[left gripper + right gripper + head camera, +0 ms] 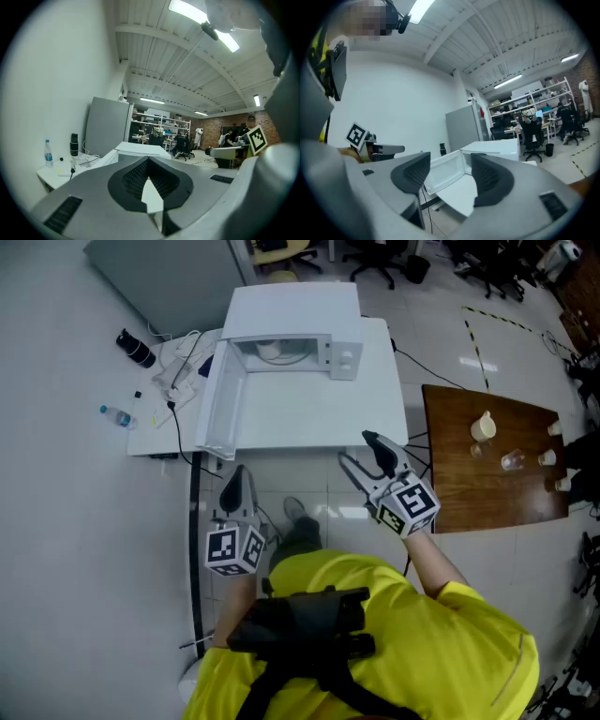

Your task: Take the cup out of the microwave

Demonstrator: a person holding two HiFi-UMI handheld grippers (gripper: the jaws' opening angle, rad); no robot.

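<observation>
The left gripper (238, 474) hangs short of the bench (309, 423), its jaws pressed together on nothing. The microwave (298, 310) has its door (225, 399) swung open, and what looks like the cup (273, 350) sits inside, untouched. The right gripper (356, 448), jaws apart and empty, is also well short. Reaching in, gripping and lifting out all remain.

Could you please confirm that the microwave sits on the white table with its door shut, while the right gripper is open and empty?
Not quite: the door is open, swung out to the left, as the head view shows. The rest holds: the microwave sits on the white table, and the right gripper is open and empty.
</observation>
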